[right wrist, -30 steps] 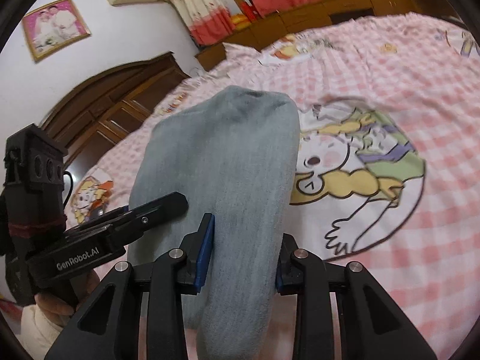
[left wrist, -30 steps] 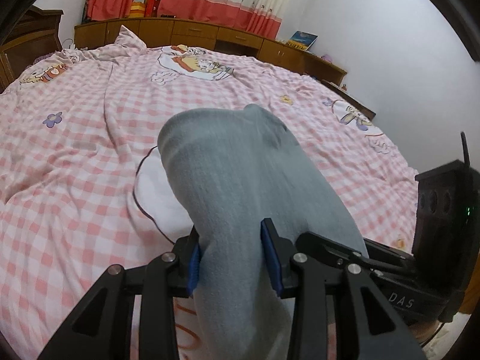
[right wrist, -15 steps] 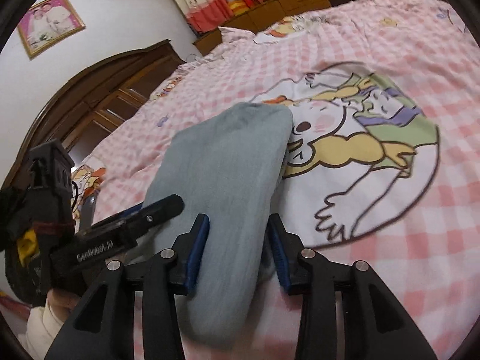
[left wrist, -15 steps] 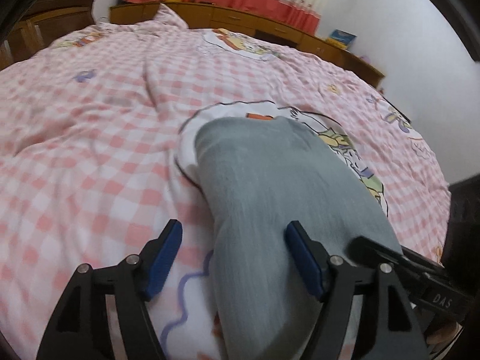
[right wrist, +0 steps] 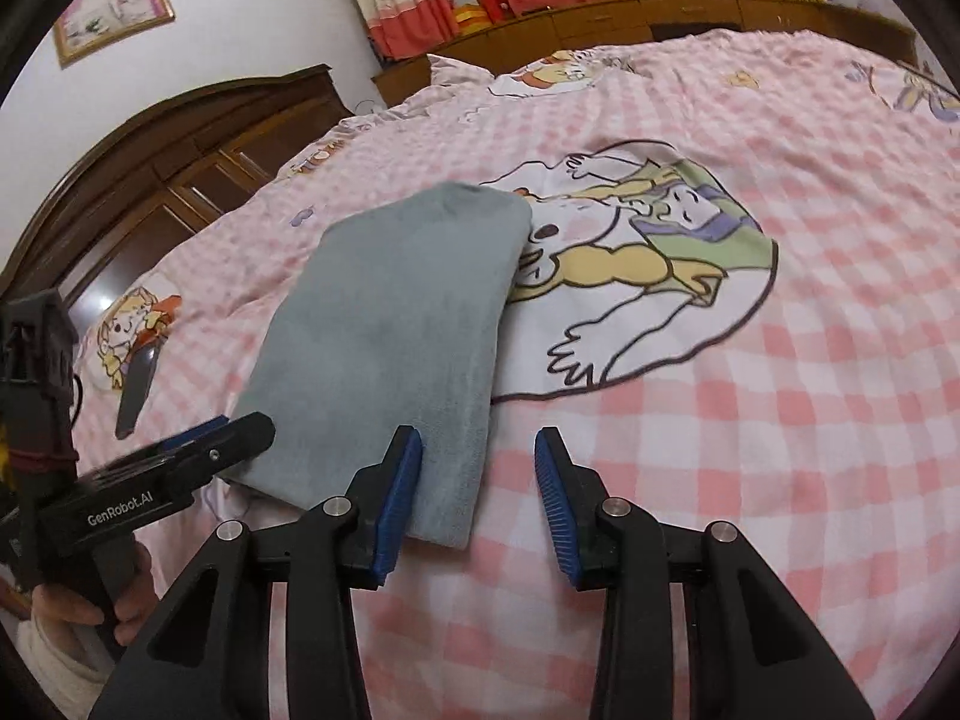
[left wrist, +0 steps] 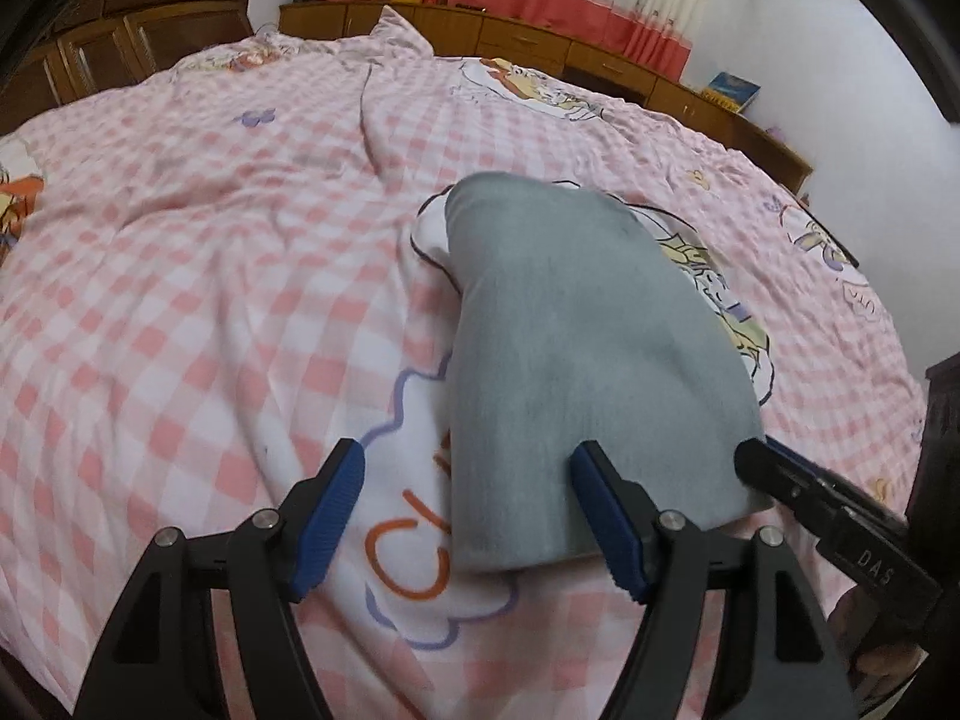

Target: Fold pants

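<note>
Folded grey pants flat on checked bedspread, both tools spread wide

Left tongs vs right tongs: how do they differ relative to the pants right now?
The left tongs straddle the near left edge of the folded grey pants, cloth between the pads; the right tongs sit off the pants' right edge, with only checked bedsheet in the gap. The left tongs look spread wider than the right tongs. Shared: both are open, neither pinches cloth, and the pants lie flat on the sheet.

White walls; red-hemmed curtains; dark wooden wardrobe.
</note>
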Motion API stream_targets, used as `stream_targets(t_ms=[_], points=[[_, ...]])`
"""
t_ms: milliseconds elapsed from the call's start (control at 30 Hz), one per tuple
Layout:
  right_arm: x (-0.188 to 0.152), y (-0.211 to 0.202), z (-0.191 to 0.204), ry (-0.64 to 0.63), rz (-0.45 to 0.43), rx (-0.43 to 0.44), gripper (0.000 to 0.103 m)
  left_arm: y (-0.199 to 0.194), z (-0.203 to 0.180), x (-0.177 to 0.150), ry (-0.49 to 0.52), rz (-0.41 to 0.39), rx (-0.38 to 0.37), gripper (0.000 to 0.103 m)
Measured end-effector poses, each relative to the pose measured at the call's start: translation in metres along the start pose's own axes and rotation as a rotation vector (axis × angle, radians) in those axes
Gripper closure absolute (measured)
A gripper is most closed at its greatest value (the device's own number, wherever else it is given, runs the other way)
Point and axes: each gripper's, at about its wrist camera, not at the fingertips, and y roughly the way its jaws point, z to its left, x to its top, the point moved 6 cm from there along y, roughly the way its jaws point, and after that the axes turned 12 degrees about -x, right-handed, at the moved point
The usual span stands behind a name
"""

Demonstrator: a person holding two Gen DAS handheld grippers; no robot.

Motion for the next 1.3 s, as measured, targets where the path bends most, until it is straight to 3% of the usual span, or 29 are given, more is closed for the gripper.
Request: stream_targets(t_ms=[167, 333, 533, 667, 833, 1300], points=[[-0.004, -0.016, 0.002, -0.024, 0.002, -0.033, 0.063, -0.012, -0.008, -0.007, 0.01, 0.017, 0.002, 0.028], [-0.014, -0.026, 0.008, -0.049, 0.023, -0.058, 0.049, -0.018, -0.019, -0.024, 0.05, 0.071, 0.016, 0.017], [-0.038, -0.018, 0.012, -0.118, 0.081, -0.196, 0.047, -0.003, -0.014, -0.039, 0.004, 0.137, 0.055, 0.014], [-0.045, -0.007, 0.013, -0.151, 0.109, -0.238, 0.045, 0.003, -0.013, -0.044, 0.015, 0.144, 0.064, 0.01], [-0.047, -0.001, 0.017, -0.161, 0.118, -0.249, 0.036, 0.011, -0.012, -0.047, 0.018, 0.155, 0.071, 0.005], [-0.048, 0.0, 0.018, -0.16, 0.116, -0.249, 0.036, 0.013, -0.011, -0.045, 0.015, 0.152, 0.072, 0.005]])
